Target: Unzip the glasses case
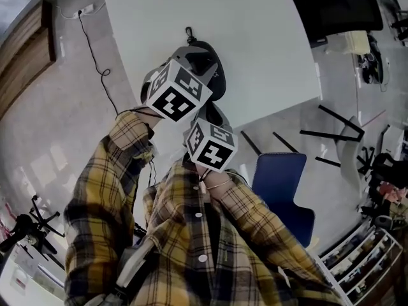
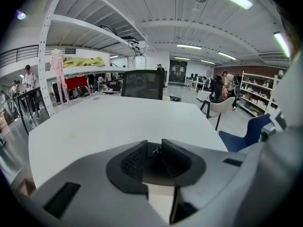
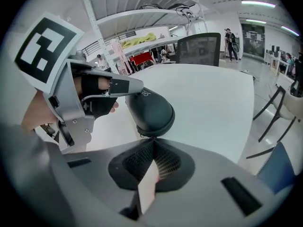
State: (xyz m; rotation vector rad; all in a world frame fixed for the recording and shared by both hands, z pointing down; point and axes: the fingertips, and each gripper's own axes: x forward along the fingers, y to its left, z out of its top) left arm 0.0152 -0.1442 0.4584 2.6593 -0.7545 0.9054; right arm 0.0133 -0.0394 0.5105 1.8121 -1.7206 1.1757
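A person in a yellow checked shirt (image 1: pixel 191 234) leans over a white bench (image 1: pixel 255 30), seen from above, with a tool in each hand. On the left, the left tool (image 2: pixel 154 151) has its jaws partly apart and clamped on a dark, rounded glasses case (image 3: pixel 149 110), which fills the gap between them. In the right gripper view, one of its grey fingers lies along the top of the case. The case is over the near part of the bench, and its seam looks closed on the side that shows. To the right, nearer the person, the right tool (image 3: pixel 152 142) has its jaws pressed fully together, tips touching the case's near edge. Whether a zip pull is pinched there cannot be made out. Further right, a blue chair (image 1: pixel 280 183) stands beside the bench.
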